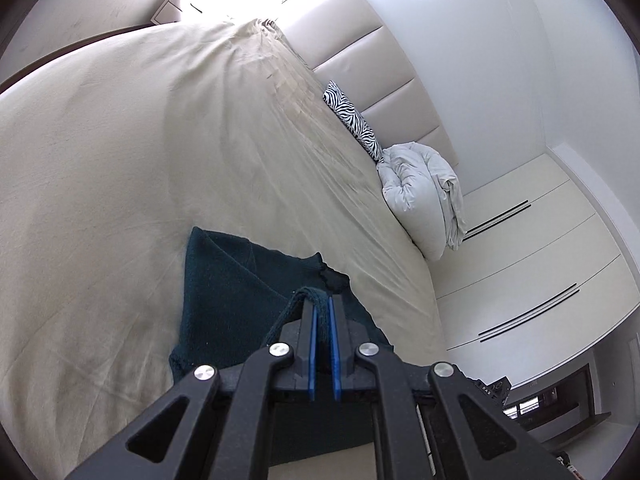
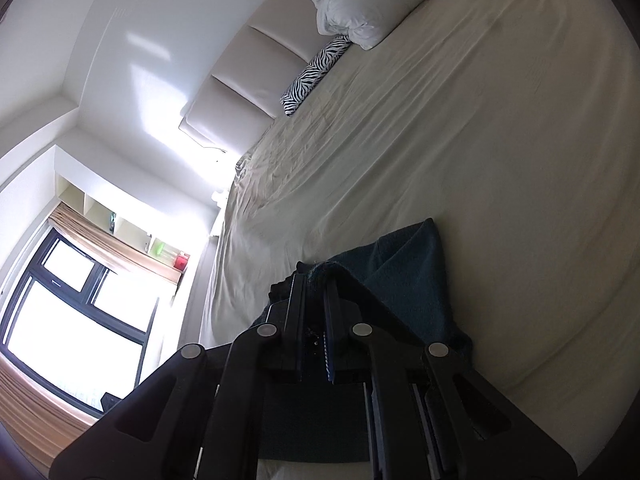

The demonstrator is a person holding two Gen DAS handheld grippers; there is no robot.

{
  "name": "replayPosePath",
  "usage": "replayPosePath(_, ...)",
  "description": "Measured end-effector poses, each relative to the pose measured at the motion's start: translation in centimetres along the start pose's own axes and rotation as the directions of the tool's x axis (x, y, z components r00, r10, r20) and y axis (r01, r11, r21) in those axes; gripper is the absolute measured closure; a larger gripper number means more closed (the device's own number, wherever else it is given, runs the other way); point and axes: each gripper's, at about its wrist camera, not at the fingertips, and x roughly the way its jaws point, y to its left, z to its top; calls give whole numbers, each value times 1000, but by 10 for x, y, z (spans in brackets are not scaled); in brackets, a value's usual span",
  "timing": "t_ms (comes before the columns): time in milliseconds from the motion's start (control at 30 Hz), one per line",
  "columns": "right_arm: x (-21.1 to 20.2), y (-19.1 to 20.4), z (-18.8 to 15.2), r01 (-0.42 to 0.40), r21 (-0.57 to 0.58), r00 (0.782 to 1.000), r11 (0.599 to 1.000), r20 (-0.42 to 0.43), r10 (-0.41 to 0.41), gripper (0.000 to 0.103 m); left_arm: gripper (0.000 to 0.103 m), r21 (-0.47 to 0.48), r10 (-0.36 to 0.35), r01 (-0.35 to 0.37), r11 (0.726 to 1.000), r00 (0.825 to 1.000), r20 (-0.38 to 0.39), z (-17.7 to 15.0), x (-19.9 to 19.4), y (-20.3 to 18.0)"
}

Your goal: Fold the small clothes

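A dark teal knitted garment (image 1: 224, 292) lies partly folded on the beige bed sheet (image 1: 120, 168). My left gripper (image 1: 322, 300) is shut on a strap-like edge of the garment and holds it lifted off the sheet. In the right wrist view the same garment (image 2: 404, 276) hangs from my right gripper (image 2: 316, 276), which is shut on another edge of it. The cloth under both grippers is partly hidden by the fingers.
A zebra-print pillow (image 1: 354, 120) and a bundled white duvet (image 1: 424, 196) lie at the padded headboard (image 1: 384, 64). White wardrobe doors (image 1: 532, 256) stand beside the bed. A window (image 2: 76, 312) with curtains is on the other side.
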Motion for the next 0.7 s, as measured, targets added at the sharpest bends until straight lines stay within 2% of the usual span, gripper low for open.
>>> replayPosePath(233, 82, -21, 30, 63, 28, 998, 998, -22, -63, 97, 96, -3, 84, -84, 996, 996, -17, 37, 67, 20)
replayPosePath(433, 149, -36, 50, 138, 21, 989, 990, -62, -137, 96, 96, -14, 147, -147, 989, 989, -27, 52, 109, 45)
replayPosePath(600, 193, -54, 60, 215, 39, 974, 976, -81, -211, 92, 94, -42, 194, -197, 980, 980, -52, 54, 132, 69)
replayPosePath(633, 201, -57, 61, 241, 33, 968, 970, -84, -237, 89, 94, -49, 208, -210, 977, 977, -41, 54, 133, 72)
replayPosePath(667, 207, -58, 61, 259, 24, 963, 966, -82, -256, 78, 89, -56, 212, -213, 975, 977, -31, 55, 132, 75)
replayPosePath(700, 211, -59, 61, 272, 14, 960, 962, -78, -270, 55, 73, -67, 213, -214, 974, 977, -31, 57, 133, 78)
